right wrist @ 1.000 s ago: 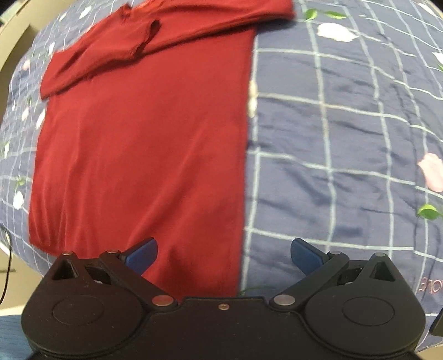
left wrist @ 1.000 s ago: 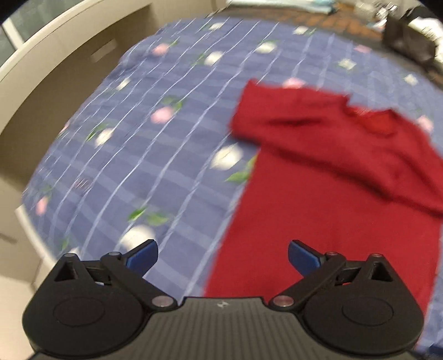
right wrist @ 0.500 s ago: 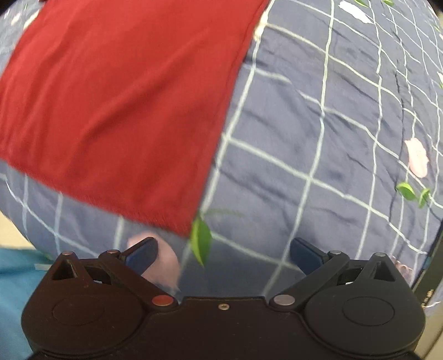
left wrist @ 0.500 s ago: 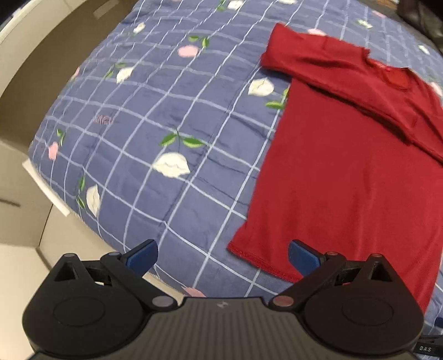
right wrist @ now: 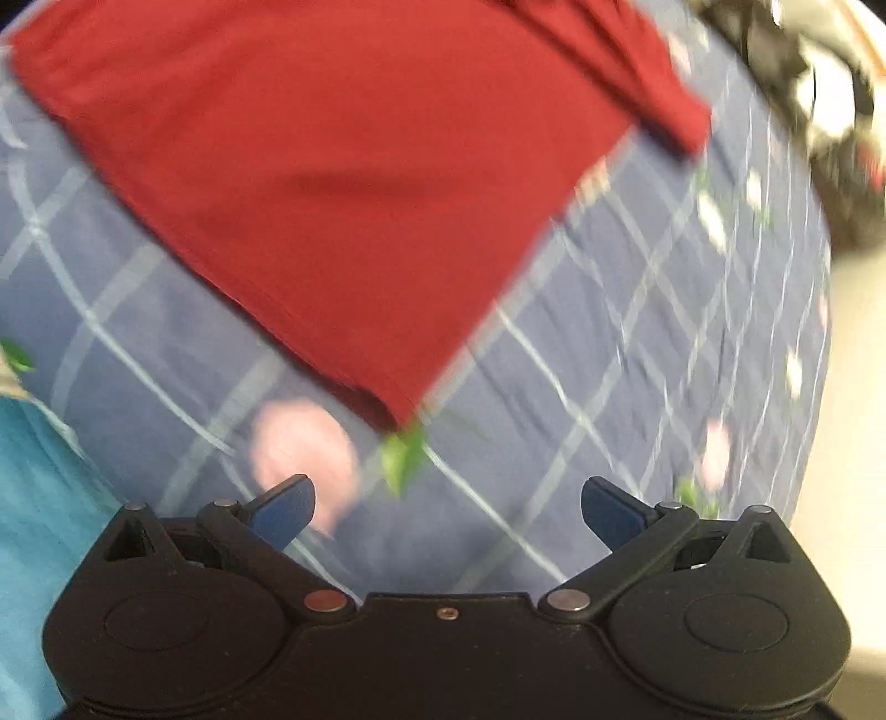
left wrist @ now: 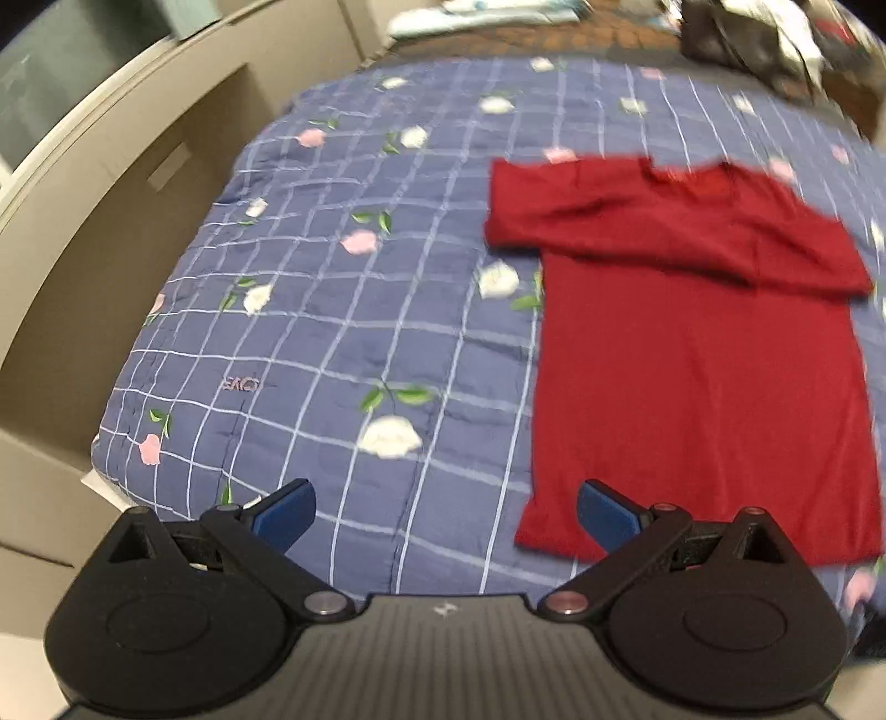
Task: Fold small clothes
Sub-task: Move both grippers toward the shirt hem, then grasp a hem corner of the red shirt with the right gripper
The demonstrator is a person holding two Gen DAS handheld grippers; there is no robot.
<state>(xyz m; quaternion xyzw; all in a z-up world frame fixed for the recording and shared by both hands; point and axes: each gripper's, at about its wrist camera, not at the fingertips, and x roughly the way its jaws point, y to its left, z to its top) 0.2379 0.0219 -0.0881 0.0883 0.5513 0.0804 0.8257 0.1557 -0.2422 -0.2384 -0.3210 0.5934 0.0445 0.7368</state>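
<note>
From the left wrist, the blue checked quilt (left wrist: pixel 343 343) bears small pink stitched lettering, mirrored and hard to read; the red shirt (left wrist: pixel 698 354) lies flat on it, sleeves folded across, the left gripper (left wrist: pixel 446 515) spread wide and empty. From the right wrist, the shirt's hem corner (right wrist: pixel 398 404) lies near the right gripper (right wrist: pixel 447 512), also wide open.

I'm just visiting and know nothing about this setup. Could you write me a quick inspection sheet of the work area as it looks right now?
Surface: bed with blue checked flowered quilt.
Job's things: red T-shirt lying flat, sleeves folded in.
Clutter: dark heap at the far end; blurred.
Grippers: left gripper and right gripper both open, empty, near the shirt's bottom corners.
Cables: nothing seen.
Surroundings: beige cabinets beside the bed; something turquoise at the near edge.
</note>
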